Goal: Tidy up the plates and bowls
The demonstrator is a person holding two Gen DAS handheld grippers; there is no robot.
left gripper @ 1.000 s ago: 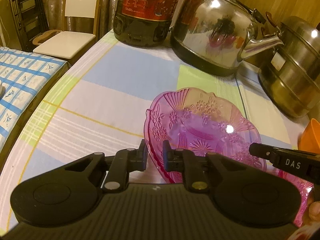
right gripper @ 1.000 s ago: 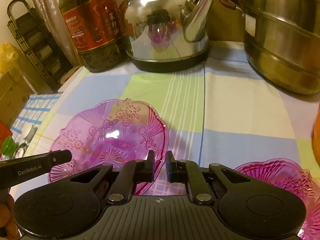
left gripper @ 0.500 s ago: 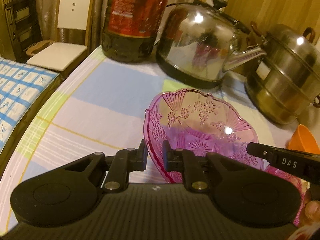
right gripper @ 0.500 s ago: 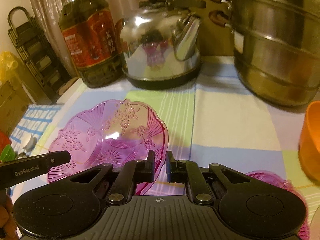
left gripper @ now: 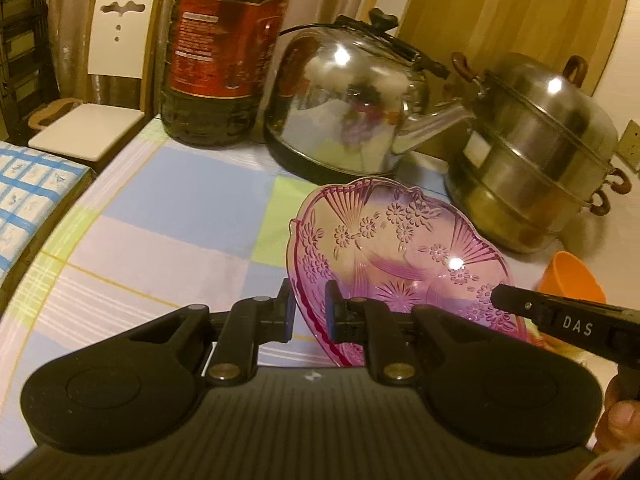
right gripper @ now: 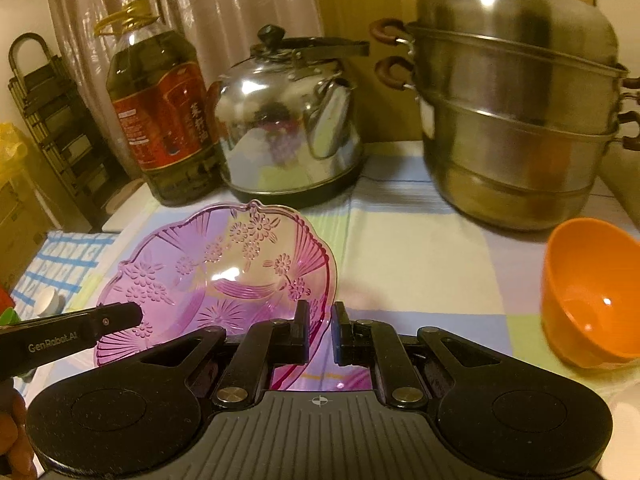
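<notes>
A pink see-through plate (left gripper: 404, 256) with a flower pattern hangs above the checked tablecloth, held at both sides. My left gripper (left gripper: 308, 312) is shut on its left rim. My right gripper (right gripper: 320, 330) is shut on its right rim, and the plate (right gripper: 224, 272) spreads to the left in the right wrist view. An orange bowl (right gripper: 592, 292) stands on the table at the right; it also shows in the left wrist view (left gripper: 568, 276). The second pink plate seen earlier is hidden behind the gripper bodies.
At the back of the table stand a large oil bottle (left gripper: 224, 52), a shiny steel kettle (left gripper: 348, 104) and a stacked steel steamer pot (right gripper: 516, 120). A white chair (left gripper: 104, 80) and a blue-checked surface (left gripper: 32, 200) lie off the table's left edge.
Both grippers have lifted the pink plate off the table and tilted up. The kettle, pot and orange bowl have come further into view.
</notes>
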